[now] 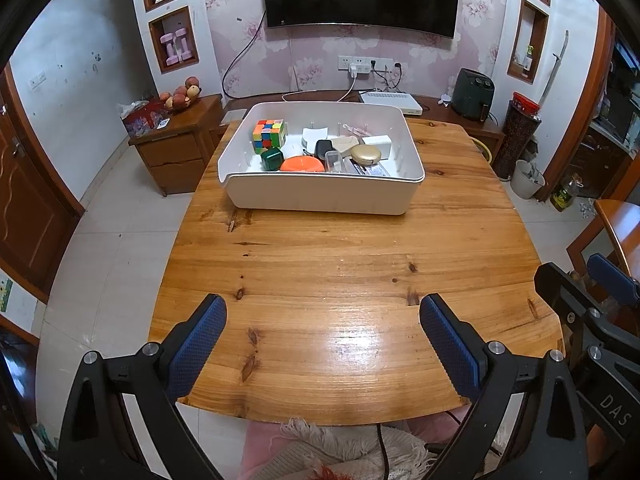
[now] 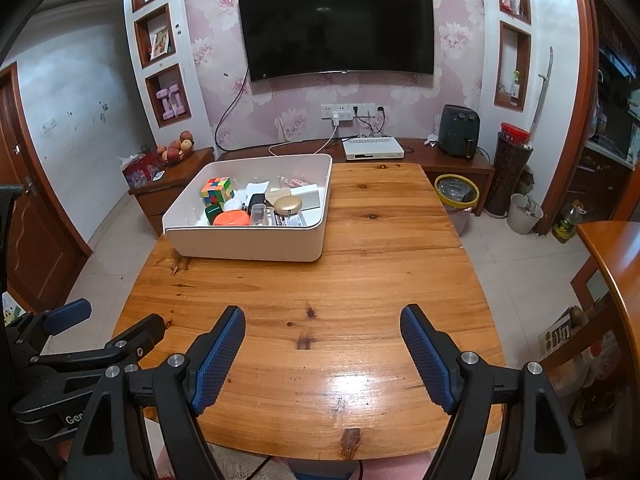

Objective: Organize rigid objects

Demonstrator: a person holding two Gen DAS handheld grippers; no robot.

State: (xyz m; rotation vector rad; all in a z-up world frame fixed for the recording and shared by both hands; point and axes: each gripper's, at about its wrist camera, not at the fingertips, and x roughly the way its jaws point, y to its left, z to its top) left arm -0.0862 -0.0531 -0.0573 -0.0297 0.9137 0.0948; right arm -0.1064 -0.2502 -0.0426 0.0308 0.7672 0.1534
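Observation:
A white plastic bin (image 1: 320, 196) (image 2: 248, 244) stands at the far end of the wooden table (image 1: 340, 264) (image 2: 360, 264). Inside it lie a colourful puzzle cube (image 1: 269, 133) (image 2: 217, 191), a green cube (image 1: 272, 159), an orange disc (image 1: 301, 164) (image 2: 230, 219), a gold round case (image 1: 365, 154) (image 2: 287, 205), a white box (image 1: 377, 141) and other small items. My left gripper (image 1: 323, 312) hovers open over the table's near edge, nothing between its blue pads. My right gripper (image 2: 323, 320) is open too, empty, beside the left one.
A low wooden cabinet (image 1: 180, 140) with a fruit bowl stands left of the table. A TV bench with a white set-top box (image 2: 374, 148) and a dark air fryer (image 2: 458, 130) runs behind. A yellow-rimmed bin (image 2: 456, 194) sits right of the table.

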